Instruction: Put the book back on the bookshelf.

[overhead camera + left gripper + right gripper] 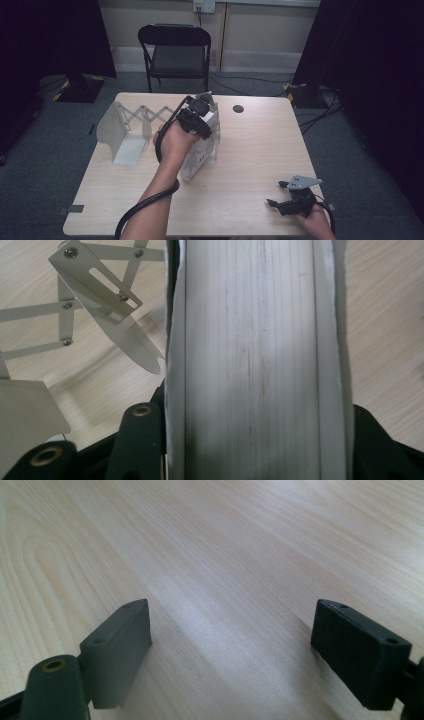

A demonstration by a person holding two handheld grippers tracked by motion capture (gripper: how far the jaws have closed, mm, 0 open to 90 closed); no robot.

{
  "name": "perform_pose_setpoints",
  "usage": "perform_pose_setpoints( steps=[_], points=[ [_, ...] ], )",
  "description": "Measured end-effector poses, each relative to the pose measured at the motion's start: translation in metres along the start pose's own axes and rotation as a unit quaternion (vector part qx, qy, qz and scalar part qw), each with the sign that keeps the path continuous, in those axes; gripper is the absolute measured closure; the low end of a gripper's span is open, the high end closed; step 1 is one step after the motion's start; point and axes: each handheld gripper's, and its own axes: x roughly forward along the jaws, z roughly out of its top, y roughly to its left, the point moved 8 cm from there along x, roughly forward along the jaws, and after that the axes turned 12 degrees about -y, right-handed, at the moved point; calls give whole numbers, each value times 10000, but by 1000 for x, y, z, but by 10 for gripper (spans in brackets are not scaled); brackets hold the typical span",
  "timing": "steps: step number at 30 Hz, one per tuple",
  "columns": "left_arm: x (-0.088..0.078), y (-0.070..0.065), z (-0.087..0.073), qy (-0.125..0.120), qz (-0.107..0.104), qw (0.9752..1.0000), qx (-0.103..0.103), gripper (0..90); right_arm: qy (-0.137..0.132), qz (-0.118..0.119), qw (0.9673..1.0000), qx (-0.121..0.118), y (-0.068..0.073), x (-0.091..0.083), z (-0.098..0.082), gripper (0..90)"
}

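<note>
**Item: white book, held over an extending rack**

Book [255,365] (thick, stiff, fairly heavy by its look) is clamped across its page edges by the left gripper [196,119] mid-table, beside the rack [131,122]. The right gripper [230,650] rests wide open, holding nothing, at the table [250,165] edge.

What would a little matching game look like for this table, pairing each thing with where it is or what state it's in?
Things:
1. left gripper
2. right gripper
3. white book
4. folding chair

Places or states:
A. behind the table's far edge
B. jaws wide apart over bare wood, holding nothing
C. clamped by its page edge, beside the expanding metal bookend
D. jaws shut on something white

Pairs: 1-D, 2-B, 3-C, 4-A
</note>
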Motion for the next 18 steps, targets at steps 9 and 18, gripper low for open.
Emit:
perform_pose_setpoints(
  steps=[9,18],
  points=[
    [4,5,0,71,124,9998,-106,531,0,-1,10000,3,0,0,0,160],
    [6,6,2,76,173,9997,-153,531,-1,-1,10000,2,0,0,0,160]
  ],
)
